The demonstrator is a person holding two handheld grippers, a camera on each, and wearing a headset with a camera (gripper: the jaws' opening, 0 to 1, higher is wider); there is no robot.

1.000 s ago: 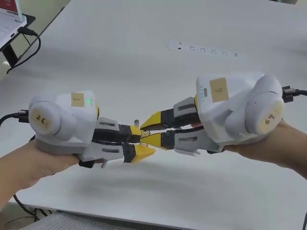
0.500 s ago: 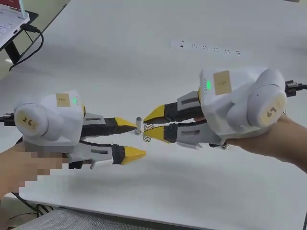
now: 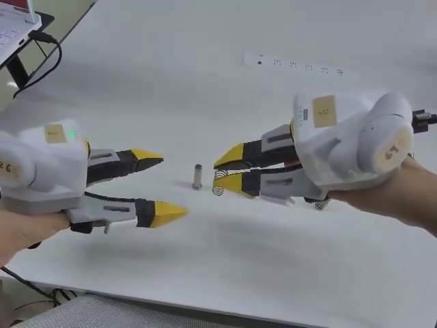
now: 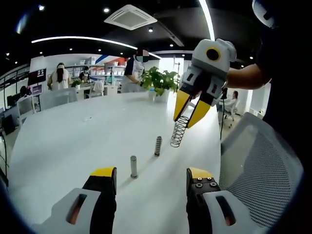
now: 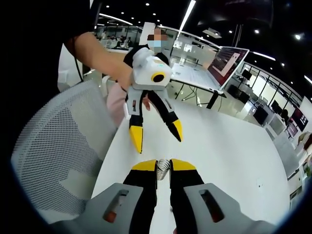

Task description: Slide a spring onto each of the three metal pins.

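**Head view.** We list a white workbench top [image 3: 287, 260] with one short upright grey metal pin [image 3: 197, 176] on it, standing bare. The left gripper [image 3: 174, 185], a white body with yellow-tipped black jaws, lies left of the pin with its jaws spread wide and nothing between them. The right gripper [image 3: 221, 173], of the same make, reaches in from the right, its jaws drawn narrow on a small coiled steel-wire spring [image 3: 218, 186]. The spring sits at the jaw tips, just right of the pin and apart from it. On the far side lies a white power strip [image 3: 293, 66]. At top left are a laptop corner [image 3: 12, 24] and a black cable [image 3: 42, 58].

**Left gripper view.** The left gripper [image 4: 151, 173] shows its own jaws wide apart and empty. Beyond them stands the bare pin [image 4: 133, 166], and just past it a second grey pin already wearing a spring [image 4: 158, 145]. The right gripper [image 4: 183, 123] hangs above, pinching the spring [image 4: 179, 132] by its upper end. The coil slants down and, as far as we can see, touches neither pin. At right is a grey mesh chair back [image 4: 263, 161], and green potted plants [image 4: 158, 80] stand at the bench's far end.

**Right gripper view.** The right gripper [image 5: 164, 168] shows its own jaws nearly together, with the spring [image 5: 163, 164] clamped between the tips. The left gripper [image 5: 159, 145] faces us, jaws parted and bare. The mesh chair back [image 5: 53, 146] is at left.
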